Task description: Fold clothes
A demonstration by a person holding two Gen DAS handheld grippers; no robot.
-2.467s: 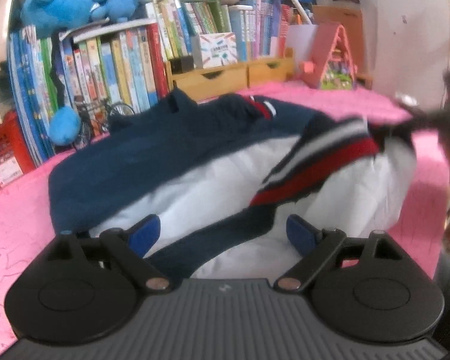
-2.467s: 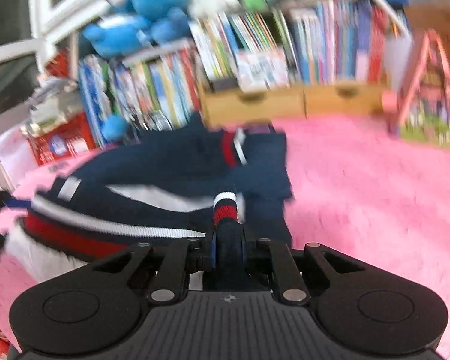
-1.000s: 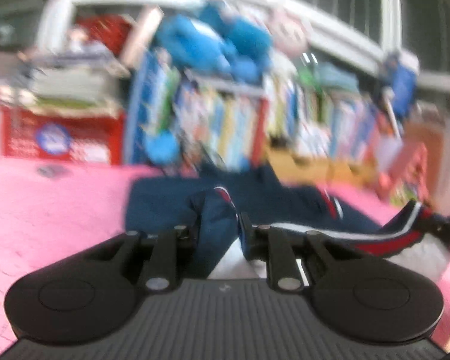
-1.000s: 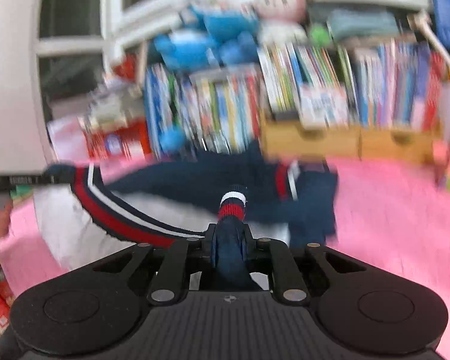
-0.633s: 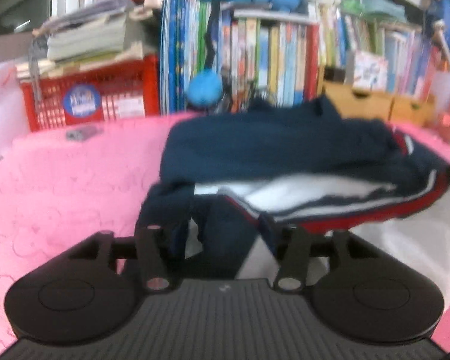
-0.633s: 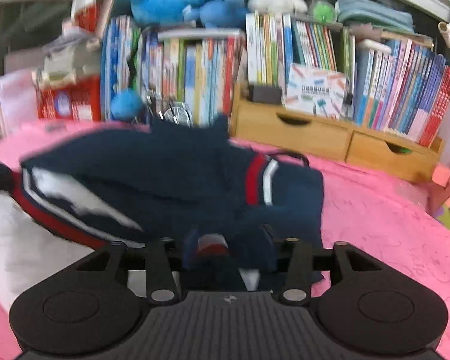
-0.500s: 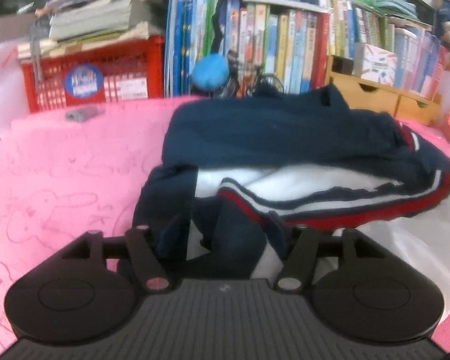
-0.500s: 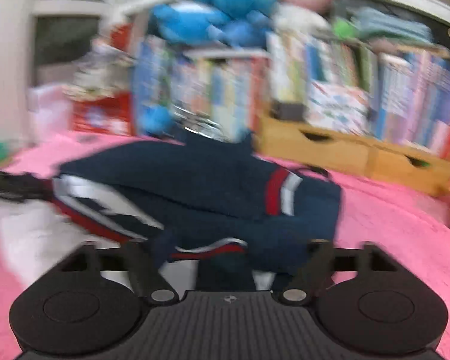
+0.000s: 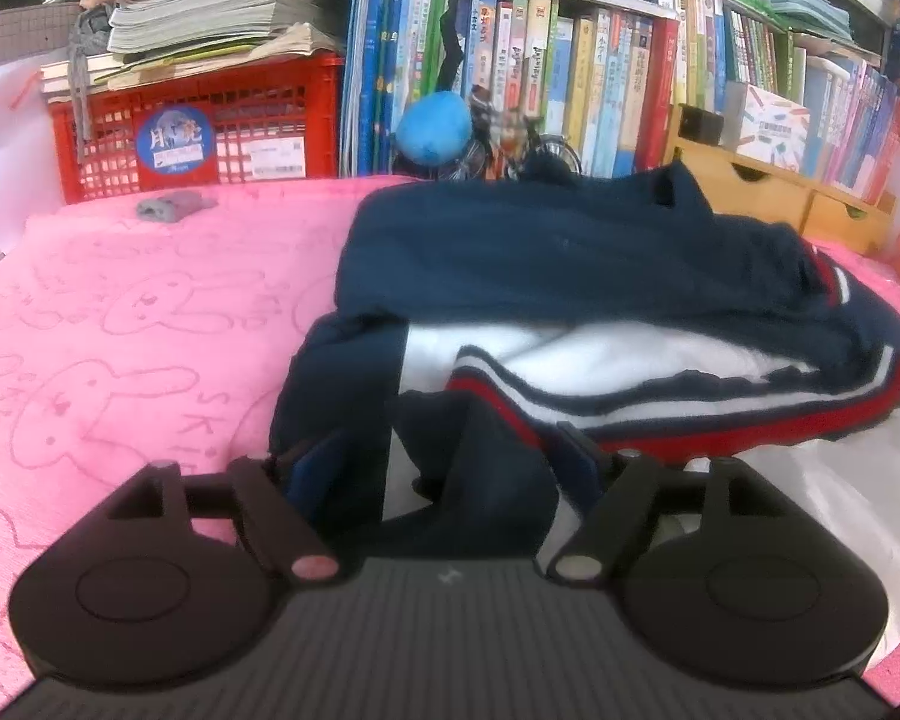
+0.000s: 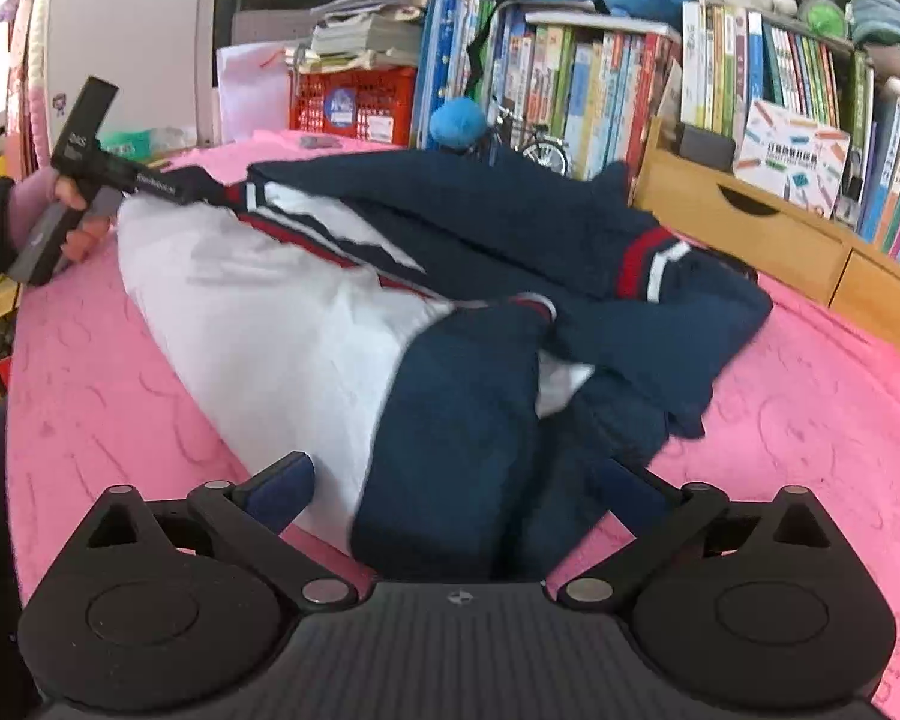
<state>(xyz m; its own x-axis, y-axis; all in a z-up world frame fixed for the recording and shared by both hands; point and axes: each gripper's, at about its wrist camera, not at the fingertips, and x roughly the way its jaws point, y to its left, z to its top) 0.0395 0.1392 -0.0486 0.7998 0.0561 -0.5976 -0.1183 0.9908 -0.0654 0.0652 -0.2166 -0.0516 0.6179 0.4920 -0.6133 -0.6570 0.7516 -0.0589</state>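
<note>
Left gripper (image 9: 444,468): jaws spread wide, navy fabric of the sweater (image 9: 570,264) bunched loose between them. Right gripper (image 10: 459,489): jaws equally wide apart, straddling a navy fold, nothing clamped. Sweater half-folded on the pink blanket (image 10: 810,396), before the bookshelf (image 9: 570,60).

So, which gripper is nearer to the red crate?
Left. The left gripper is at the jacket's edge on the red crate's side; the right gripper is at the opposite end.
</note>
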